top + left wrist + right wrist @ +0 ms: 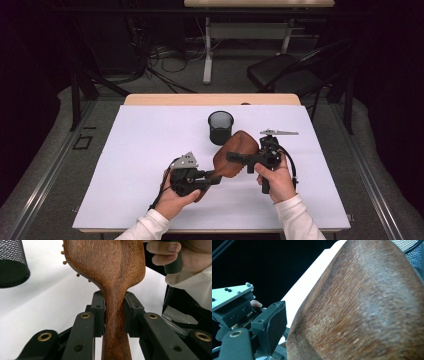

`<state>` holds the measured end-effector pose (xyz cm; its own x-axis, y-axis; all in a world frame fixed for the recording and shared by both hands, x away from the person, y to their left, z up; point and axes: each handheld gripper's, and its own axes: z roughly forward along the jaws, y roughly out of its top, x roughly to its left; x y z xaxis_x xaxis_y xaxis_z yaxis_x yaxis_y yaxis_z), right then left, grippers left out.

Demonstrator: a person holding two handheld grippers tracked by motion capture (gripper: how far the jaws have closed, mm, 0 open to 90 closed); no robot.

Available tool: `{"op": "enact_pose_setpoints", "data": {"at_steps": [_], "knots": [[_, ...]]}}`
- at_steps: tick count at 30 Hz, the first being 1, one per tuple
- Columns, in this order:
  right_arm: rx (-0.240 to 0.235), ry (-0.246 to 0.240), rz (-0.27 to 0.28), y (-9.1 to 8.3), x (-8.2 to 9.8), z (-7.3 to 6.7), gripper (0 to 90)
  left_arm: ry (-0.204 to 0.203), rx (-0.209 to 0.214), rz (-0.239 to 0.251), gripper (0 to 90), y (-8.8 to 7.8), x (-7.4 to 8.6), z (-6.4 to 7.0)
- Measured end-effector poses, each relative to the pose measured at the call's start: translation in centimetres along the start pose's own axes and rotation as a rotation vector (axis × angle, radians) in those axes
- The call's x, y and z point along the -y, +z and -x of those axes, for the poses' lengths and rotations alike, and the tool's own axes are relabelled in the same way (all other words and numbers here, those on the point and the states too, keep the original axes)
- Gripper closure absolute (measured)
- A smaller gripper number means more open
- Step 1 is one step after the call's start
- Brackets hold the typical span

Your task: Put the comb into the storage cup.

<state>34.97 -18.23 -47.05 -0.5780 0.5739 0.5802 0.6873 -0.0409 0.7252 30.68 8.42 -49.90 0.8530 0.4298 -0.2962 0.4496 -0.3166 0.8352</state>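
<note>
Brown wood, close-grained and warm, is what I have clamped: my left gripper pinches the narrow handle of the wooden hairbrush from both sides, the pads pressed flat against the neck just below where it widens into the head. I hold it there, I judge, because the neck is the one slim part that the jaws can span, and a grip so near the head keeps it from swinging. The brush is lifted off the white table, above its middle between my two hands, its smooth back up toward the high camera and a few ball-tipped bristles peeping out along one edge.

A little farther on, my right gripper comes in from the other side and lies over the broad head. Its one jaw in sight stands beside the wood, not on it; the other is hidden, so I cannot tell whether it is spread or gripping.

Beyond the brush stands the black mesh cup, upright and open-mouthed, near the head. That looks to me like where the brush is bound, handle or head first.
</note>
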Motion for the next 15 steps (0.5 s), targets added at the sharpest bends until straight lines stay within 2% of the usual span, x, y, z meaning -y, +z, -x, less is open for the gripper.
{"op": "enact_pose_setpoints", "data": {"at_steps": [15], "knots": [[-0.005, -0.003, -0.012, -0.06, -0.04, 0.20, 18.4, -0.009, 0.004, -0.004, 73.3, 0.17, 0.23, -0.42]]}}
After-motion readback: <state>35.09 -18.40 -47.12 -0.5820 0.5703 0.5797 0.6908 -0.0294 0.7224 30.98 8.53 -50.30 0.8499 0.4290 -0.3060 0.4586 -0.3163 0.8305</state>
